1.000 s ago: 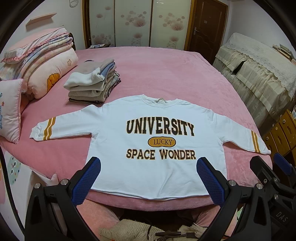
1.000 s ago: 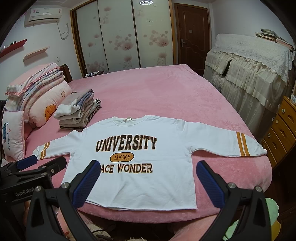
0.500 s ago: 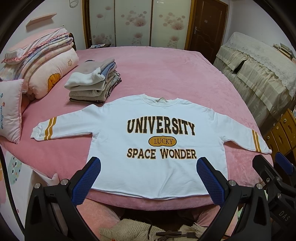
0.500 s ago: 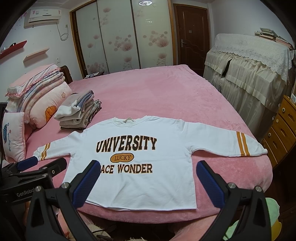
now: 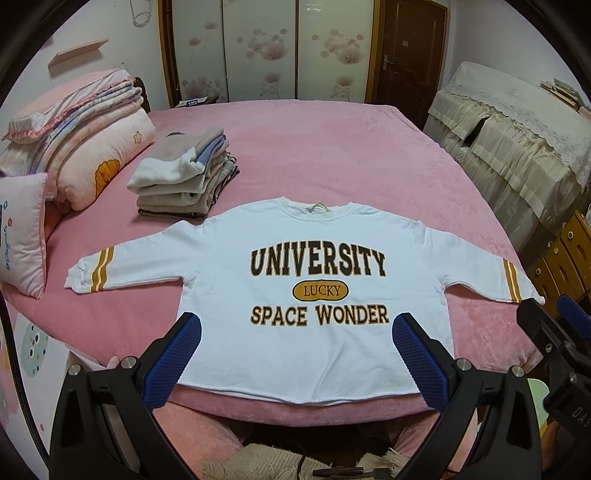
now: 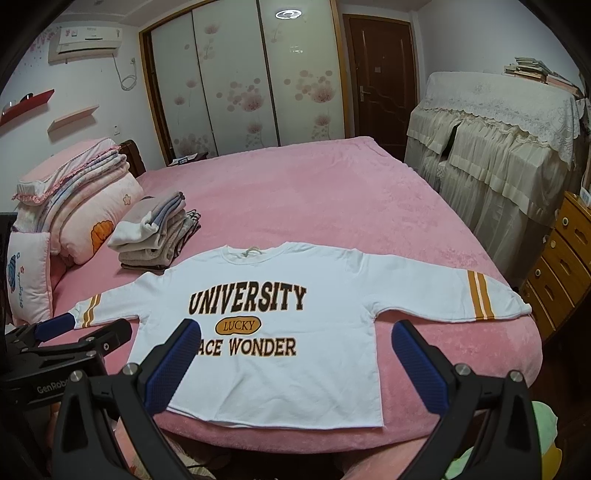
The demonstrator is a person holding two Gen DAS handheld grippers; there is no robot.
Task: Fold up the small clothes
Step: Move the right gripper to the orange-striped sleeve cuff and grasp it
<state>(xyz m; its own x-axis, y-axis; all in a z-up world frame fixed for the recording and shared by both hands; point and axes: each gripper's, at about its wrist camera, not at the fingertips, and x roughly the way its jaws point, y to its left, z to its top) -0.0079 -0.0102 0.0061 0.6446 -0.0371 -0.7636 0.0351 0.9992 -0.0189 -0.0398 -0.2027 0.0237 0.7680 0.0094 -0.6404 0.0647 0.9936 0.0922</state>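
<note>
Now the white sweatshirt (image 5: 314, 332) lies flat just beyond both tools (image 5: 295, 354) (image 6: 295, 354), each released and empty

A bed (image 6: 314, 192) under a pink plush cover fills the room's middle. At twelve o'clock stands a wardrobe (image 6: 240, 81) with three pale sliding doors printed with pink flowers, a ceiling lamp (image 6: 288, 14) mirrored in the glass. Just right of it, at one o'clock, is a dark brown door (image 6: 380, 81). At ten o'clock an air conditioner (image 6: 86, 38) hangs on the white wall, with a red shelf (image 6: 27, 105) and a pale shelf (image 6: 74, 118) below it. At two o'clock, furniture draped in cream lace cloth (image 6: 498, 147) carries books (image 6: 535, 70). At three o'clock sits a wooden drawer chest (image 6: 561, 258).
</note>
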